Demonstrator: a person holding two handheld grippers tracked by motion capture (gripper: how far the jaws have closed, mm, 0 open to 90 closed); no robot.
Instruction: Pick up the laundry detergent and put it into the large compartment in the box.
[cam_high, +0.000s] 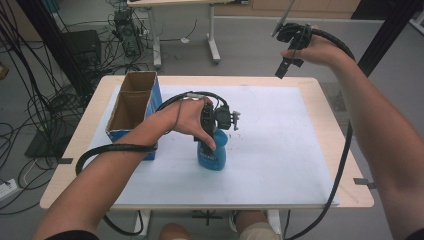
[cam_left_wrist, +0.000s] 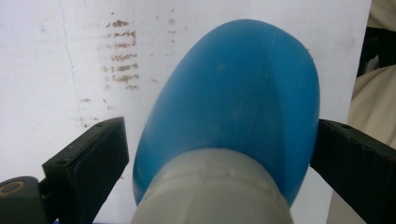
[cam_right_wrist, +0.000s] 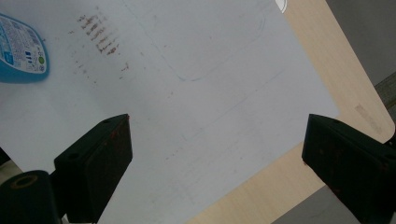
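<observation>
A blue bottle (cam_high: 211, 155) with a white cap stands upright on the white mat (cam_high: 280, 145), near the middle of the table. My left gripper (cam_high: 213, 131) comes down over its top. In the left gripper view the bottle (cam_left_wrist: 233, 93) sits between the spread jaws of the left gripper (cam_left_wrist: 219, 140); a small gap shows at the left jaw, and the right jaw is close to the bottle's side. My right gripper (cam_high: 283, 67) is held high over the table's far right edge. In its own view the right gripper (cam_right_wrist: 217, 140) is open over the bare mat, with the bottle's label (cam_right_wrist: 21, 51) far off.
An open cardboard box (cam_high: 132, 100) with blue sides stands at the mat's left edge, close to my left forearm. Brown smudges (cam_right_wrist: 100, 35) mark the mat beside the bottle. The wooden table edge (cam_right_wrist: 280, 177) lies beyond the mat. Cables and desk legs are on the floor behind.
</observation>
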